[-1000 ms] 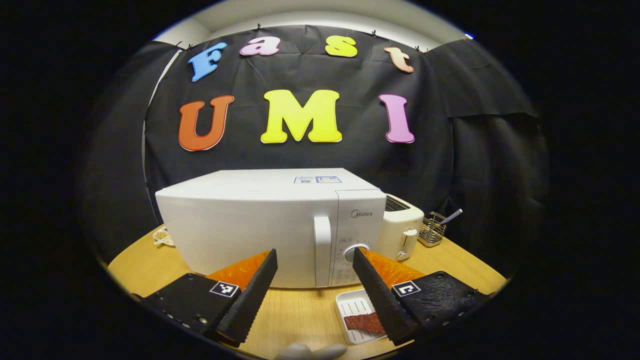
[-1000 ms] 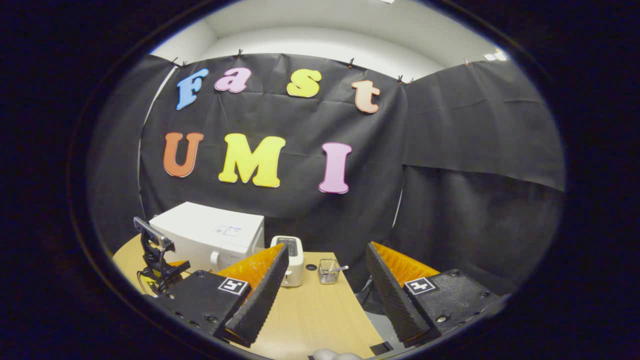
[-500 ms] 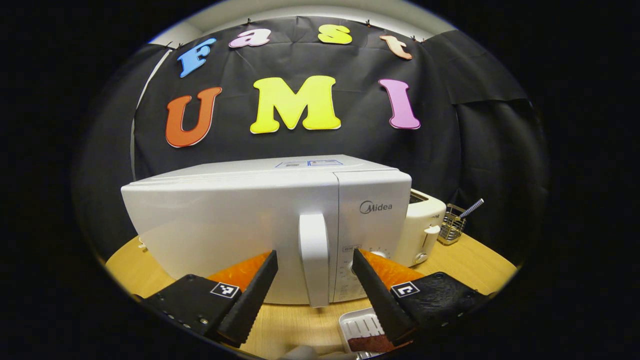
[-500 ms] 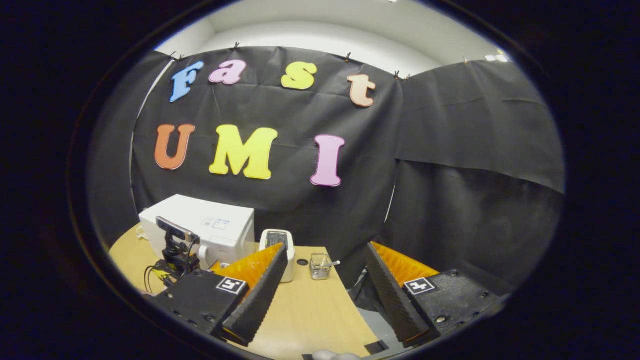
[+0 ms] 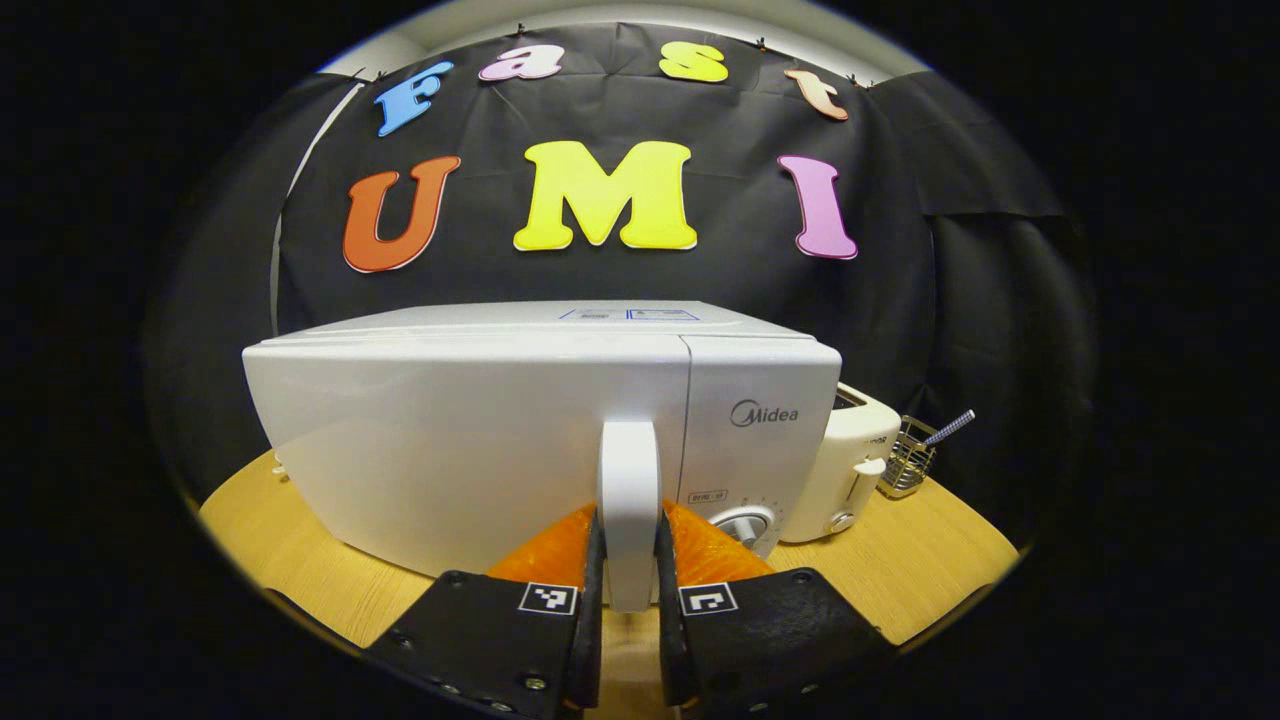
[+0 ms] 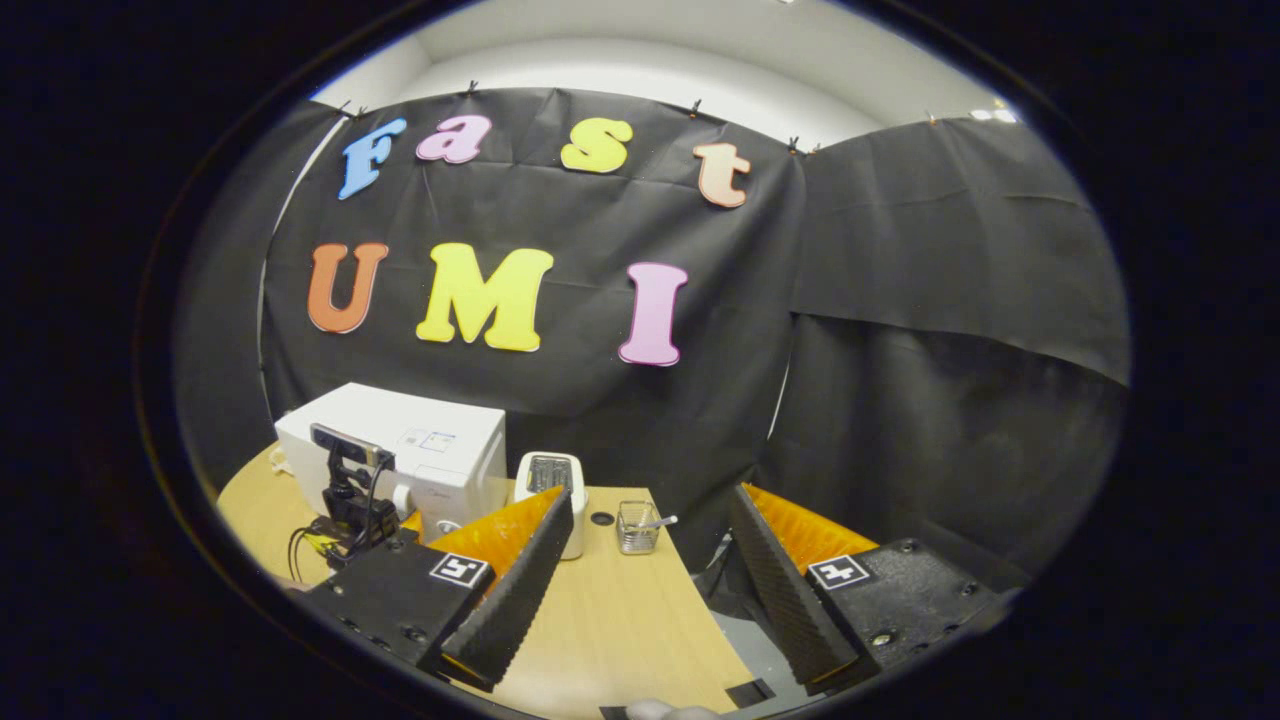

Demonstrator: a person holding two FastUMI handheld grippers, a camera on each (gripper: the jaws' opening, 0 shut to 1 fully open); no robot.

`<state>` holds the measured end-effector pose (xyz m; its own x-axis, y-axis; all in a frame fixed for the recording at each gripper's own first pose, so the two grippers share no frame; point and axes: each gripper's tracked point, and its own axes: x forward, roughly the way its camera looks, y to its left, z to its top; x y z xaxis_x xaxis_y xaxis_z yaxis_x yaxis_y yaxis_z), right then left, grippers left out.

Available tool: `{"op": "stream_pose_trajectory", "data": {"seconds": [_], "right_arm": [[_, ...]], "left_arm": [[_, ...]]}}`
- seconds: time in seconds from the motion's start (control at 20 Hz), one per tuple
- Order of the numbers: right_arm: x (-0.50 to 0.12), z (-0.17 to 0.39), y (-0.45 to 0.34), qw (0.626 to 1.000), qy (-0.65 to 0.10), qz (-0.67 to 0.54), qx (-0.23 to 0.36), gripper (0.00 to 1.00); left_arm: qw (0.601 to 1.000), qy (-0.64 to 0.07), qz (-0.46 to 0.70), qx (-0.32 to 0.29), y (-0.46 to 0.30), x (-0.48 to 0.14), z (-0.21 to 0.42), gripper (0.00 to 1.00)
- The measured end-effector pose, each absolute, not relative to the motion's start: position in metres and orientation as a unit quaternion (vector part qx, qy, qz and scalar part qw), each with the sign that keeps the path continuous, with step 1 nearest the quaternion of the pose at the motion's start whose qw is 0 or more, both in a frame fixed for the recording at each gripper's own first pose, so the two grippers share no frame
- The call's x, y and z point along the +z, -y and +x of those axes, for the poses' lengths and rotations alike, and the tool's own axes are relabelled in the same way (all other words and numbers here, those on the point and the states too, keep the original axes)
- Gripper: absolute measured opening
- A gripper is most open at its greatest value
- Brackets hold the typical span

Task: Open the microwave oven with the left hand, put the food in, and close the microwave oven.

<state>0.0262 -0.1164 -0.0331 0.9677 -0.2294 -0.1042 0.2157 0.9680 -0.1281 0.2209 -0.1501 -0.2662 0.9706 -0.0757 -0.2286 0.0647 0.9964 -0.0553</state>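
Both left gripper (image 5: 628, 640) fingers clamp smooth white microwave (image 5: 480, 440) door handle (image 5: 629, 510); right gripper (image 6: 650, 590) fingers spread, ridged.

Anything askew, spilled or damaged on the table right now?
Nothing stands out. The microwave sits square on the table with its door shut, and the left hand-held gripper is clamped on the door handle. The toaster and the wire basket stand upright beside it. No spills visible.
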Motion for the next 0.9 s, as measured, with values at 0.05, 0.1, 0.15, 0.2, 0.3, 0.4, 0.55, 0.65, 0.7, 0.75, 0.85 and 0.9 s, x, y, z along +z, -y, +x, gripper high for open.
{"op": "stream_pose_trajectory", "data": {"seconds": [0.05,0.1,0.15,0.2,0.3,0.4,0.55,0.65,0.7,0.75,0.85,0.9], "right_arm": [[-0.035,0.026,0.116,0.990,-0.061,-0.059,-0.110,1.00],[-0.035,0.026,0.115,0.991,-0.061,-0.060,-0.107,1.00],[-0.035,0.025,0.116,0.991,-0.061,-0.059,-0.106,1.00],[-0.036,0.025,0.116,0.991,-0.062,-0.059,-0.105,1.00],[-0.037,0.024,0.116,0.991,-0.065,-0.059,-0.101,1.00],[-0.038,0.023,0.114,0.991,-0.066,-0.062,-0.096,1.00],[-0.034,0.021,0.114,0.991,-0.062,-0.069,-0.093,1.00],[-0.032,0.020,0.110,0.992,-0.060,-0.071,-0.087,1.00],[-0.030,0.019,0.108,0.992,-0.057,-0.071,-0.085,1.00],[-0.031,0.020,0.108,0.992,-0.056,-0.072,-0.084,1.00],[-0.034,0.020,0.101,0.993,-0.054,-0.074,-0.074,1.00],[-0.040,0.020,0.096,0.993,-0.060,-0.074,-0.068,1.00]], "left_arm": [[0.992,-0.119,-0.024,-0.038,0.150,-0.266,0.221,0.19],[0.992,-0.120,-0.027,-0.040,0.150,-0.267,0.221,0.19],[0.992,-0.121,-0.024,-0.041,0.150,-0.267,0.220,0.19],[0.992,-0.119,-0.019,-0.043,0.150,-0.266,0.219,0.19],[0.992,-0.120,-0.018,-0.046,0.149,-0.267,0.218,0.15],[0.991,-0.121,-0.019,-0.049,0.149,-0.267,0.217,0.15],[0.990,-0.127,-0.023,-0.054,0.149,-0.268,0.215,0.15],[0.988,-0.138,-0.025,-0.058,0.149,-0.269,0.207,0.16],[0.990,-0.129,-0.018,-0.059,0.146,-0.266,0.198,0.16],[0.990,-0.128,-0.004,-0.060,0.144,-0.271,0.188,0.15],[0.991,-0.123,0.003,-0.062,0.137,-0.269,0.168,0.16],[0.989,-0.131,-0.004,-0.064,0.134,-0.273,0.157,0.16]]}}
